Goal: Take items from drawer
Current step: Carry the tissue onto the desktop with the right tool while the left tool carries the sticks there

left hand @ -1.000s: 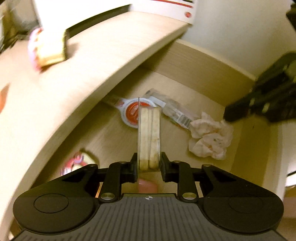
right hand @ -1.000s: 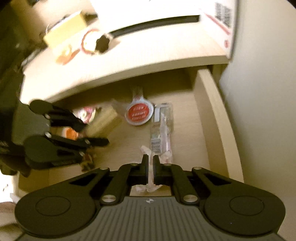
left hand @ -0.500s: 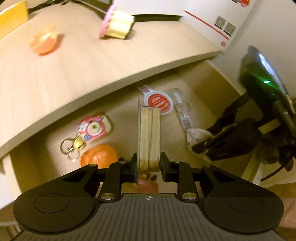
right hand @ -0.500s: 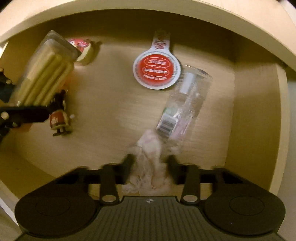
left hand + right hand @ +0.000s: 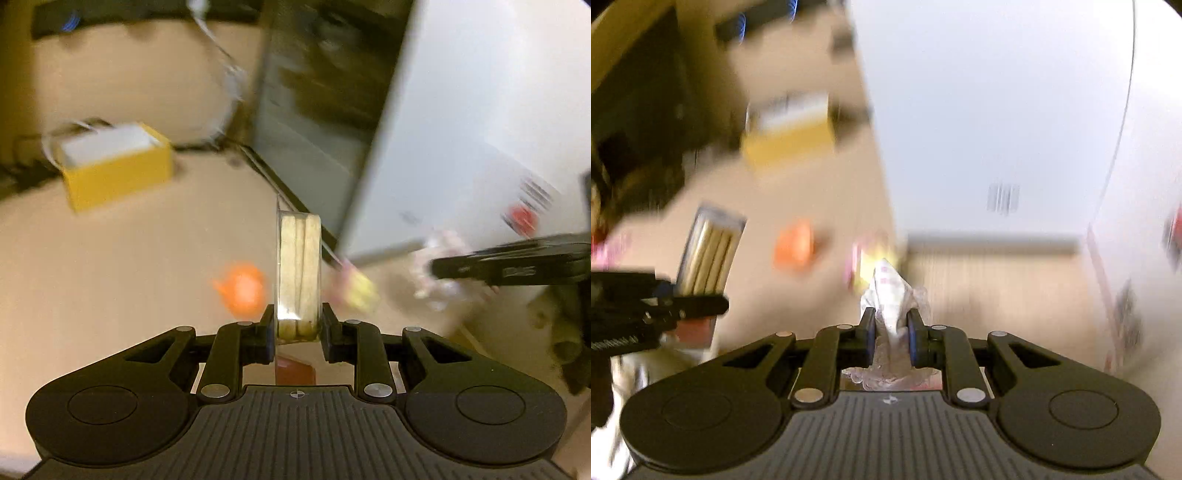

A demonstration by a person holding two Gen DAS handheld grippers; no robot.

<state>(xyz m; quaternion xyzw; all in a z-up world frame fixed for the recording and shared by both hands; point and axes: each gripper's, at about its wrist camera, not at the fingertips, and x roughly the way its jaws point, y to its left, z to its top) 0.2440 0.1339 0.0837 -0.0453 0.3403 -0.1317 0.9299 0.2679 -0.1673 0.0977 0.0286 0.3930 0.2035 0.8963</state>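
Biscuit sticks in one clear packet (image 5: 298,273) point straight away from the left claw (image 5: 298,325), long axis along its fingers, gripped at the near end above the tabletop (image 5: 110,266). One crumpled white wrapper (image 5: 892,295) stands upright in the right claw (image 5: 891,332), whose jaws are closing on it. Lettering on the white box (image 5: 461,147) is too blurred to read. One orange object (image 5: 242,288) and one yellow box (image 5: 118,170) lie on the tabletop.

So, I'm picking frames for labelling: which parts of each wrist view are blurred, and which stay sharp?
Left wrist view: desk, yellow box and orange item smeared; tongs and clear stick pack crisp. Right wrist view: background streaked, tongs and crumpled wrapper sharp.
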